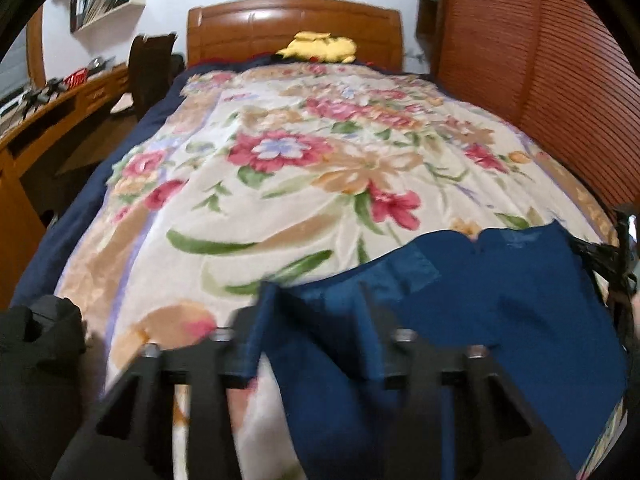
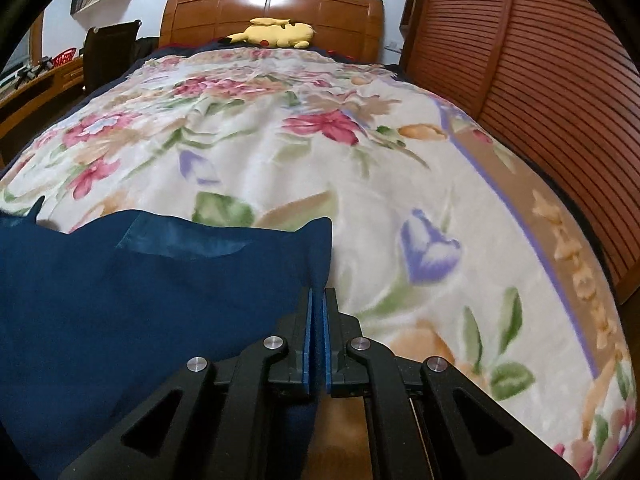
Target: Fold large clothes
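A dark blue garment lies spread on the near end of a bed covered by a floral blanket. In the left wrist view my left gripper is blurred, with its jaws standing well apart. The garment's left edge lies loosely between and over the fingers, and the pads do not press on it. In the right wrist view my right gripper is shut on the blue garment at its right edge. A corner of cloth stands up just beyond the blue pads.
A yellow plush toy lies by the wooden headboard. A slatted wooden wardrobe stands close along the bed's right side. A desk and a dark chair are on the left. The blanket beyond the garment is bare.
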The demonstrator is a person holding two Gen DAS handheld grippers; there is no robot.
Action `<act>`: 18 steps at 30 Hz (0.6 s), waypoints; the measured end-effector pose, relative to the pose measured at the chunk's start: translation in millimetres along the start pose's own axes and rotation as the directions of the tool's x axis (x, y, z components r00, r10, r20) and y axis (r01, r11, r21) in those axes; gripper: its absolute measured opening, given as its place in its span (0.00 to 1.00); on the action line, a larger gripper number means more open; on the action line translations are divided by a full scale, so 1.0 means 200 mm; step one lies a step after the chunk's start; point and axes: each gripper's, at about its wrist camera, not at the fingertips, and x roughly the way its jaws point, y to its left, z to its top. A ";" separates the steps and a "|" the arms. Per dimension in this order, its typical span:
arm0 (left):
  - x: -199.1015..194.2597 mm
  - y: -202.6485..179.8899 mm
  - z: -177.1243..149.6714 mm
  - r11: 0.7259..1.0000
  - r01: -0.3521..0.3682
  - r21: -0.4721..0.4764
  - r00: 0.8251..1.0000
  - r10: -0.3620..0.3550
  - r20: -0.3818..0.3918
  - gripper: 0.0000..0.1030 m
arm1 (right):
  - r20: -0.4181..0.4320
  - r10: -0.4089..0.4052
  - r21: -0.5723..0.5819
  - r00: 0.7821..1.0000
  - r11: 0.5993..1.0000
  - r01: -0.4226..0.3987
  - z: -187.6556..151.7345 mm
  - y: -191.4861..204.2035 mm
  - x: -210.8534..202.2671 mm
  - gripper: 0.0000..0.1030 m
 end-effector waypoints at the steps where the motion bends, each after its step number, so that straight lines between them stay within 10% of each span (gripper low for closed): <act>1: -0.03 0.00 -0.01 1.000 0.007 0.004 1.000 -0.007 0.005 0.54 | 0.009 0.001 -0.003 1.000 1.000 -0.001 0.01 0.01 -0.01 0.08; 6: -0.19 -0.04 -0.11 0.999 0.038 0.023 0.999 -0.038 0.020 0.69 | 0.044 0.047 -0.012 0.998 0.999 -0.047 -0.02 0.03 -0.18 0.45; 18: -0.54 -0.25 -0.44 0.995 0.075 0.061 0.993 -0.080 0.084 0.69 | 0.122 0.200 -0.153 0.972 0.972 -0.180 -0.40 0.09 -0.81 0.49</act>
